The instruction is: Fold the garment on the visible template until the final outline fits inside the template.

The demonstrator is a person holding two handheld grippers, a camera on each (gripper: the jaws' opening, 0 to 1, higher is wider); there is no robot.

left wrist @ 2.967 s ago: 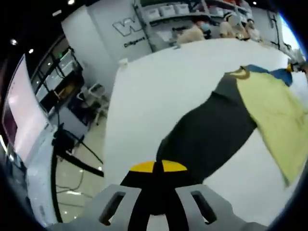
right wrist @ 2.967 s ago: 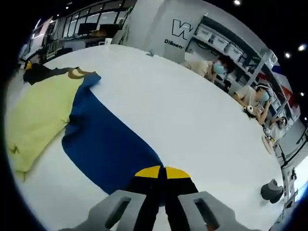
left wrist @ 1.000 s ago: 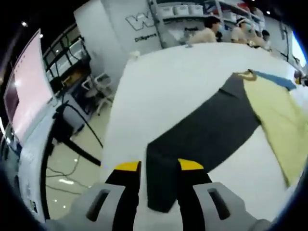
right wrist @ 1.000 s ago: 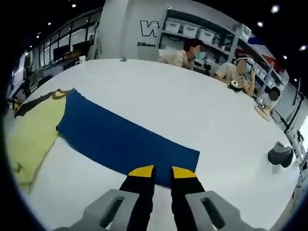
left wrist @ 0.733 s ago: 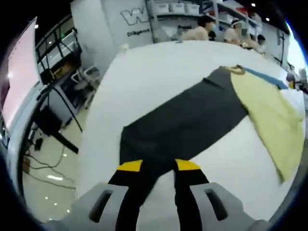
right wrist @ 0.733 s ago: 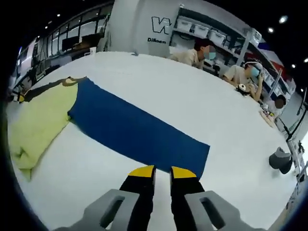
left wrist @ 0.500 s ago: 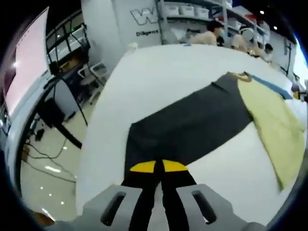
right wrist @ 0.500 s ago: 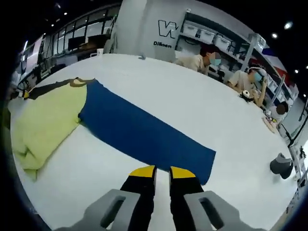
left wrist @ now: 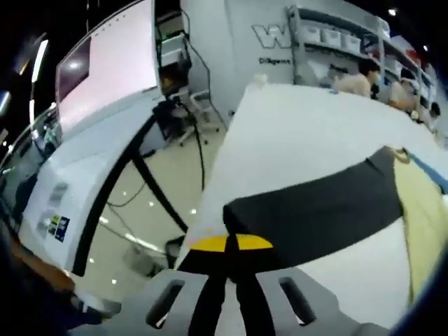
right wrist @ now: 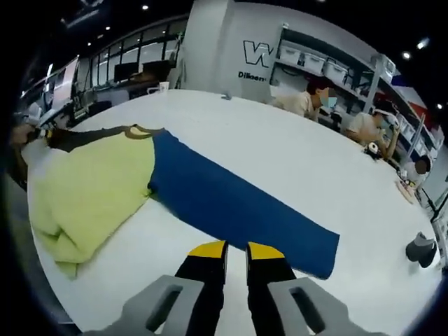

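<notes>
Garment point(right wrist: 98, 189) lies flat on white table point(right wrist: 280, 168), sleeves spread along one line. Left gripper point(left wrist: 232, 243) jaws pinched together, seemingly on dark sleeve point(left wrist: 315, 213) cuff. Right gripper point(right wrist: 236, 249) jaws narrowly parted above table, short of blue sleeve point(right wrist: 238, 203).

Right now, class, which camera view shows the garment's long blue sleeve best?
The right gripper view: the long blue sleeve lies flat along its whole length on the white table. The left gripper view catches a thin blue strip at its right edge.
</notes>
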